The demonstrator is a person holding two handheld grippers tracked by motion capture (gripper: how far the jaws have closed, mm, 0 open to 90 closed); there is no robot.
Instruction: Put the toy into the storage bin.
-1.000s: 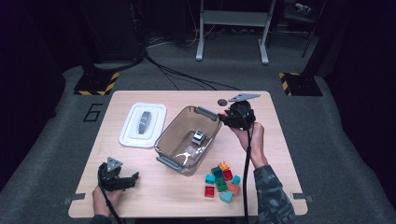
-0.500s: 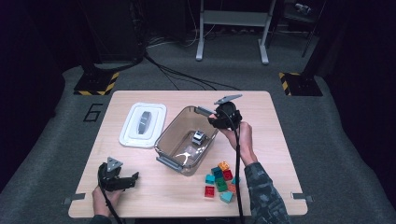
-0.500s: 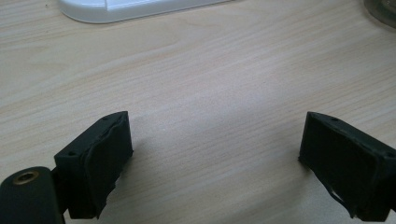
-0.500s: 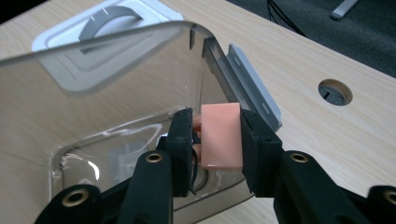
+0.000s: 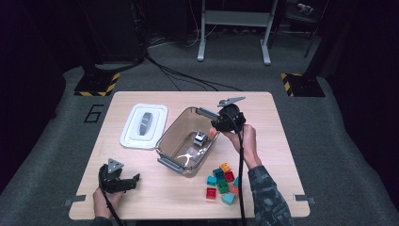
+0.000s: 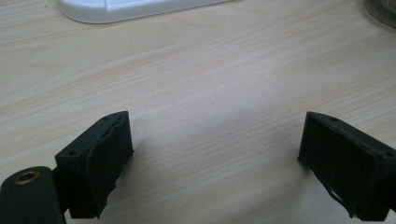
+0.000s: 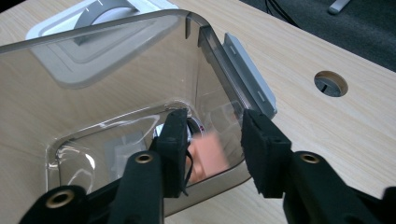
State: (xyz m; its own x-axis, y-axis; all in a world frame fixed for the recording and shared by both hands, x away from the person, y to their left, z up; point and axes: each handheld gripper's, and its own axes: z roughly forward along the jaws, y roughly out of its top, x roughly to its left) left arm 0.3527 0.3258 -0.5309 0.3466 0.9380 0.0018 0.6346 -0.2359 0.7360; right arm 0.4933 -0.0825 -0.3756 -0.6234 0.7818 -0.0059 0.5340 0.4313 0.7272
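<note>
Work in hand looks like loading toy blocks into the clear bin [image 5: 186, 141]. The right gripper [image 5: 217, 126] is hanging over the bin's far right rim. In the right gripper view a pink block [image 7: 210, 158] is showing between and just beyond the jaws, blurred, over the bin's inside. The jaws are standing wider than the block, so the gripper looks spread w/ nothing pinched; can't tell if the block is falling or already lying on the bin floor. The high view is showing the same pinkish block [image 5: 212, 133] just inside the rim by that gripper.

Also inside the bin: a small white and dark item [image 5: 200, 138], can't tell exactly what.

The left gripper [image 5: 133, 180] is resting low on the counter [image 5: 282, 141], near-left of the bin, well apart from it. Its jaws are spread wide over bare wood, holding nothing. The white lid [image 5: 143, 125] is lying just left of the bin, off it.

Progress, as a judgement: early to mid. One or two pieces are in. A pile of blocks [image 5: 221, 182] is waiting on the counter near-right of the bin, approx. eight pieces in red, teal, orange, green. Left to do: moving those over, then prob. putting the lid on.
</note>
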